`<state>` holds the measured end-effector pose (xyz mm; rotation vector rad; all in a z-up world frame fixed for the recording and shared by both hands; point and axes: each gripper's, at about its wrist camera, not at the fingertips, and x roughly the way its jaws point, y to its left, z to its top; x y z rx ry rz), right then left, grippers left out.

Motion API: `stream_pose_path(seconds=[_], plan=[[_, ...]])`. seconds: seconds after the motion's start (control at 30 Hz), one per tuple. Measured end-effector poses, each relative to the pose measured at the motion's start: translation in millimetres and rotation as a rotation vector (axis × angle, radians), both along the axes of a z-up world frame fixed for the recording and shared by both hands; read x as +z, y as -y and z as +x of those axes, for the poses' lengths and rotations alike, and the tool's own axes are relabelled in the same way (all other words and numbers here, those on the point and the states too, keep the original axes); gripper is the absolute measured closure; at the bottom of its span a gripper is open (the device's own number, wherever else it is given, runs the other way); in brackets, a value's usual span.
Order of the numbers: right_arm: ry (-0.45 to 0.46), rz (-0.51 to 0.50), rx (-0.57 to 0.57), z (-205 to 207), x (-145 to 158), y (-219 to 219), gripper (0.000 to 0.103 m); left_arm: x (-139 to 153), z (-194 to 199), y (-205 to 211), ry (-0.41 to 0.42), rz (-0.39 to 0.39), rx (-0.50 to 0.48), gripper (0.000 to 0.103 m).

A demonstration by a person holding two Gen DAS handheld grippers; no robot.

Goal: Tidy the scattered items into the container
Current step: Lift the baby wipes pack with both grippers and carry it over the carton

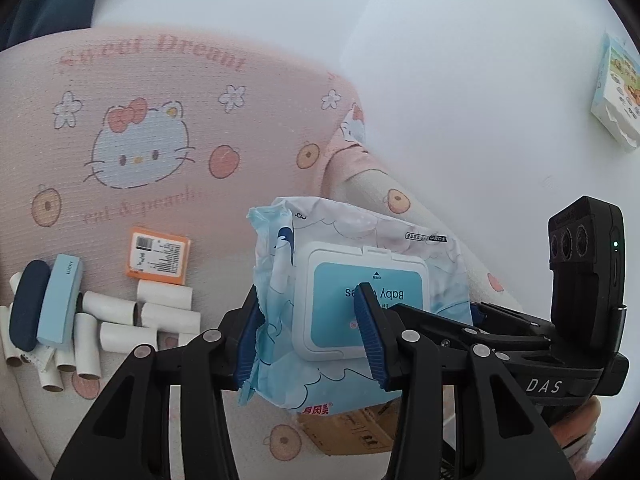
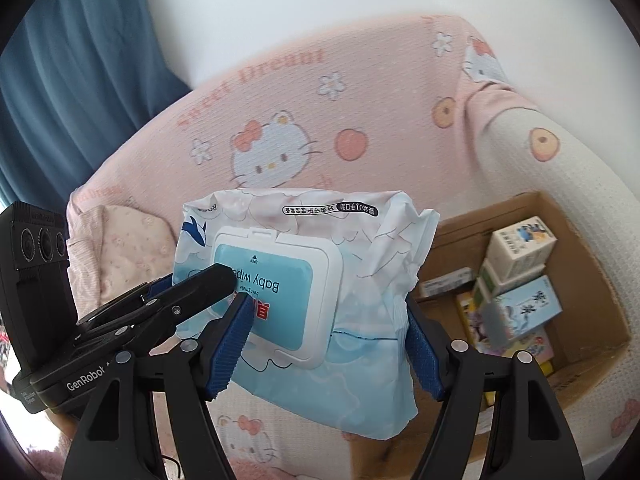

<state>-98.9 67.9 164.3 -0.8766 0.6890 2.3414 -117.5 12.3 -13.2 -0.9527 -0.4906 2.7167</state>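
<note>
A pack of baby wipes (image 1: 352, 300), light blue and white with a flip lid, is held in the air over a pink Hello Kitty sofa. My left gripper (image 1: 310, 340) is shut on its left end. My right gripper (image 2: 328, 344) is shut on its right end, and the pack fills the middle of the right wrist view (image 2: 304, 300). The left gripper's fingers (image 2: 192, 288) show at the left of that view. An open cardboard box (image 2: 592, 300) holding several small cartons sits on the seat to the right, below the pack.
On the seat at left lie several white paper tubes (image 1: 120, 320), a dark blue case (image 1: 28, 304), a light blue case (image 1: 60, 300) and an orange box (image 1: 158, 256). A small printed carton (image 1: 618, 92) sits far right. A blue curtain (image 2: 72, 80) hangs behind the sofa.
</note>
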Motion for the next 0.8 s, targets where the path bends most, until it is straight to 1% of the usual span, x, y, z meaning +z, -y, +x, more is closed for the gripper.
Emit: stream_pose_path(seconds=[0.23,0.37,0.53,0.7,0.8], plan=[[0.048,-0.045,-0.069,32,0,-47,0.031,-7,-42,-40,0.052,0.025,-0.072,0.054],[0.093,-0.066,-0.099,47,-1,-68,0.031,-14,-64,-61,0.106,0.052,-0.113,0.054],[0.153,-0.123,-0.130,67,-4,-93,0.031,-19,-90,-87,0.178,0.054,-0.159,0.054],[0.205,-0.157,-0.165,81,-6,-114,0.031,-27,-112,-104,0.244,0.101,-0.177,0.054],[0.264,-0.168,-0.178,84,-9,-123,0.031,-35,-123,-113,0.277,0.121,-0.179,0.054]])
